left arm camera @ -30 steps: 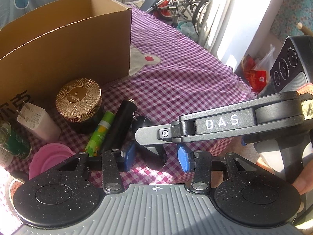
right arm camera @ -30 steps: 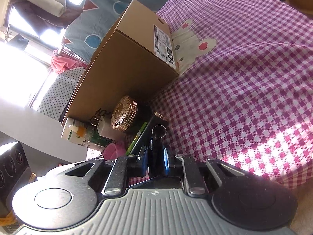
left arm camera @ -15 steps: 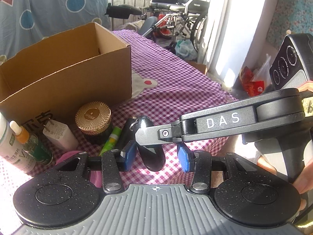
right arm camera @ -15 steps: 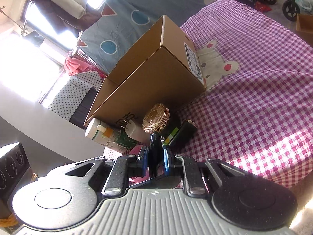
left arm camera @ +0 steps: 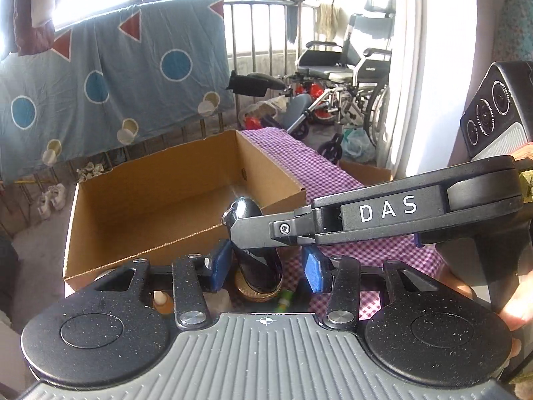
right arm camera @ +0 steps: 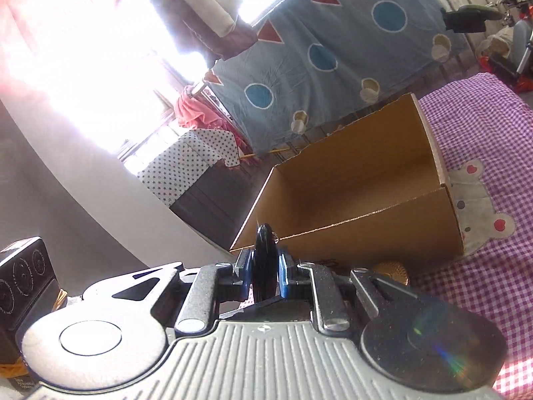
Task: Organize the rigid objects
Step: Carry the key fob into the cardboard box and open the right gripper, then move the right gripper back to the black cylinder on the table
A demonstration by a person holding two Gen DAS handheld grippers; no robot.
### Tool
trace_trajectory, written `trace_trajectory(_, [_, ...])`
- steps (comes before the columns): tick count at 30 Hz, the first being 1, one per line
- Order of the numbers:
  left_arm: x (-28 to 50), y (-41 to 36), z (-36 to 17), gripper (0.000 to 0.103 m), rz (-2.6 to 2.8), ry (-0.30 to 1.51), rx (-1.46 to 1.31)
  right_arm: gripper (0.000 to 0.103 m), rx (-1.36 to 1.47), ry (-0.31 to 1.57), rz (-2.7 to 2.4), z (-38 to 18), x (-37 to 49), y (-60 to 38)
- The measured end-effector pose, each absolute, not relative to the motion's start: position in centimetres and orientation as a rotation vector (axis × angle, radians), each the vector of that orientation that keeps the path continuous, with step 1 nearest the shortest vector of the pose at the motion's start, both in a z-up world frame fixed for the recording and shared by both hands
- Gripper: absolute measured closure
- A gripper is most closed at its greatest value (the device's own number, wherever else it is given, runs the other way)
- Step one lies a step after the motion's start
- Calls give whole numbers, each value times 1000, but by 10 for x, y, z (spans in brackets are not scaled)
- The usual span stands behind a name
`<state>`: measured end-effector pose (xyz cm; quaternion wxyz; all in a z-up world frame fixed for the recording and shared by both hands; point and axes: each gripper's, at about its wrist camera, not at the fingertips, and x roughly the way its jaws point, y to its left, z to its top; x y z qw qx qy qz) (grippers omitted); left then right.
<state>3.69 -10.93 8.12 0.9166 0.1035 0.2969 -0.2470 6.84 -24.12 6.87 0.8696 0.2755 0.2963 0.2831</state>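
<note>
1. Comparing with a second ago: we then saw the black key fob [right arm camera: 264, 260] low among the clutter on the checked cloth; now it is lifted, level with the rim of the cardboard box [right arm camera: 366, 230], and the box interior shows in both views.
2. Right hand-held gripper [right arm camera: 265, 275]: jaws narrow, blue pads clamped on the fob's flat sides. Grip unchanged through the lift.
3. Left hand-held gripper [left arm camera: 266, 263]: part open, nothing pinched. The fob hangs in front of it, between the pads but apart from them.
4. Meaning for the task, as we judge it: pick-up done, carry under way, and the release into the box not yet made. The box floor looks bare.
5. Fob orientation: long axis runs forward along the right fingers, toward the box; the ring end [left arm camera: 228, 215] leads, and the thin edge faces the right camera.
6. Left behind below: gold-lidded jar [right arm camera: 391, 271] against the box's near wall, on the purple checked cloth [right arm camera: 483, 140].
</note>
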Motion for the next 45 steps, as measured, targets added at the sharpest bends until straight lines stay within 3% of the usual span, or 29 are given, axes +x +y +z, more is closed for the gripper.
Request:
trace_trajectory(11, [115,-72,97,57,-387,702,129,85,536,767,699,89,182,-183])
trace_trajectory(21, [188,-43,74,57,-336,855,95,86,598,1014,666,52,283,-156])
trace_trajectory(31, [191,-17,80,48,-238,805,75,86,669,1170,538,-6,362,-129])
trace_trajectory(37, [181,-4,89,44,-216,772,49,80,648,1168,511,-19,380,-113])
trace_trajectory(41, [171,2,97,44,-224,745,32,58,619,1138,497,-7,363,-123])
trace_trajectory(45, [153,4,107,43,-255,711,9,57,599,1073,515,20,328,-148])
